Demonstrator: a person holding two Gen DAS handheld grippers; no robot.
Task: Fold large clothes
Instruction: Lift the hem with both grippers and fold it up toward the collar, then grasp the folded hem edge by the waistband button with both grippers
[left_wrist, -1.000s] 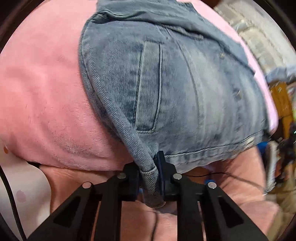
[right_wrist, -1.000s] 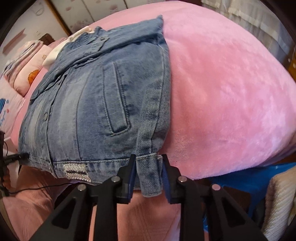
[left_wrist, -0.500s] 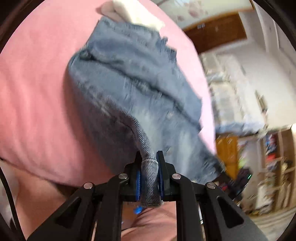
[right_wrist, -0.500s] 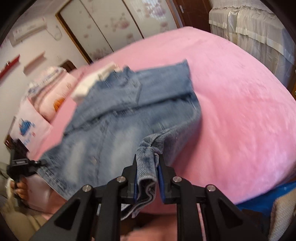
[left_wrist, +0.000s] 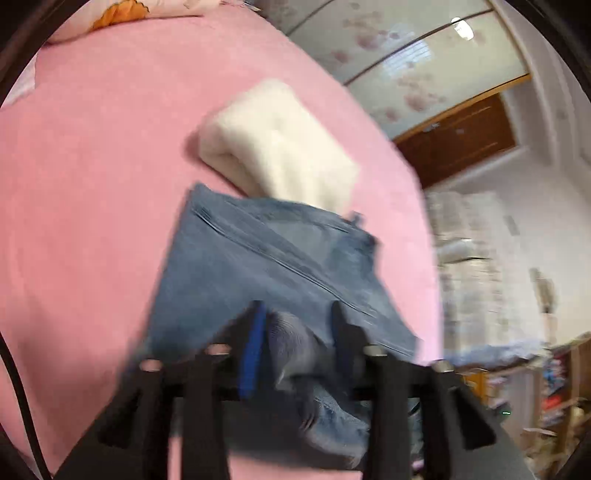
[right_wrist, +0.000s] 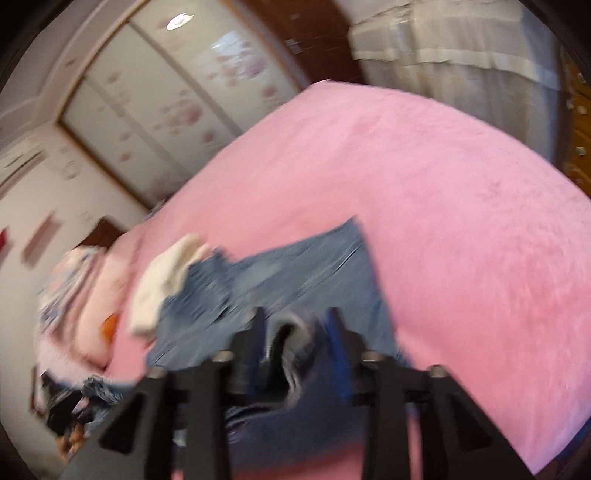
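On the pink bed (left_wrist: 92, 184), bare pink lies either side of each claw, left claw (left_wrist: 295, 328) and right claw (right_wrist: 293, 326) standing apart with denim jacket (left_wrist: 258, 266) fabric bunched between their fingers, folded white cloth (left_wrist: 280, 147) beyond.

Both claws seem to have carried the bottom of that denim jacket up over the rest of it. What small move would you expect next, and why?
Probably lower both claws and lay the hem down near the collar. The left claw and right claw have denim jacket fabric between their parted fingers, above the pink bed. The folded white cloth lies just beyond, so stop short of it.
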